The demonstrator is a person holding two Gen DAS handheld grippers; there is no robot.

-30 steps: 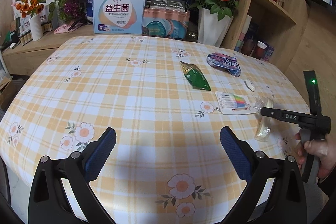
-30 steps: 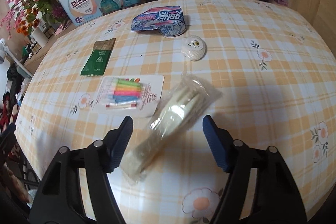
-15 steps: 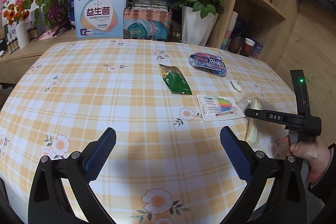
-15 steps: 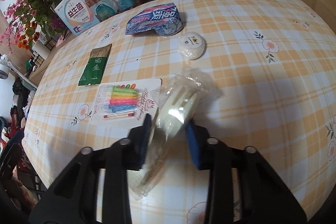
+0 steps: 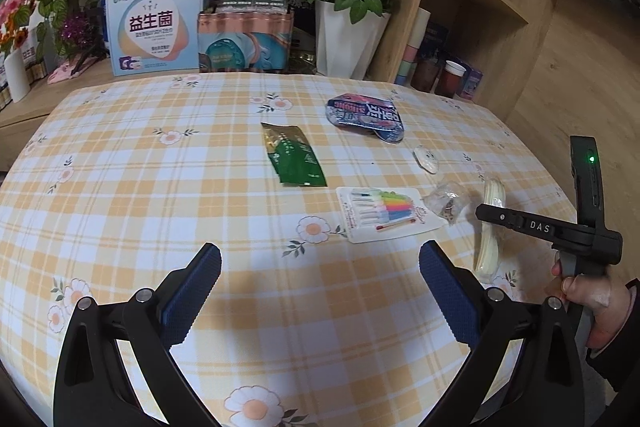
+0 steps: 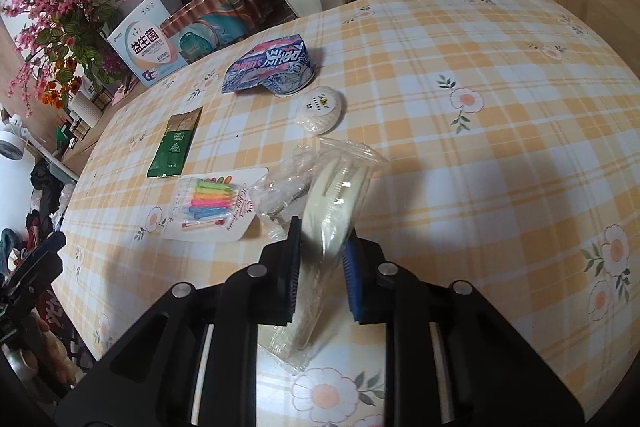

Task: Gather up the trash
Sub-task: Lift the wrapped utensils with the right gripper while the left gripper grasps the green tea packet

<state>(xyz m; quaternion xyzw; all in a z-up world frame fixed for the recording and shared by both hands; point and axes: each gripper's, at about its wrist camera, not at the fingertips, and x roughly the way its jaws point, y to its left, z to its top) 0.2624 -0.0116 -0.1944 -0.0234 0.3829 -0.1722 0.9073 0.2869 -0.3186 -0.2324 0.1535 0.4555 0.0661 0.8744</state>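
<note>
Right wrist view shows the right gripper (image 6: 320, 263), whose jaws have just been closing, clamped on a clear plastic packet of pale forks (image 6: 334, 195), its far end tilted up off the checked tablecloth (image 6: 480, 131). Beside it lie a crumpled clear wrapper (image 6: 282, 189), a candle card (image 6: 212, 201), a green sachet (image 6: 174, 143), a round white packet (image 6: 320, 105) and a blue-pink snack bag (image 6: 268, 69). Left wrist view shows the left gripper (image 5: 320, 291) with jaws wide apart and empty above bare cloth, near the table's front edge.
</note>
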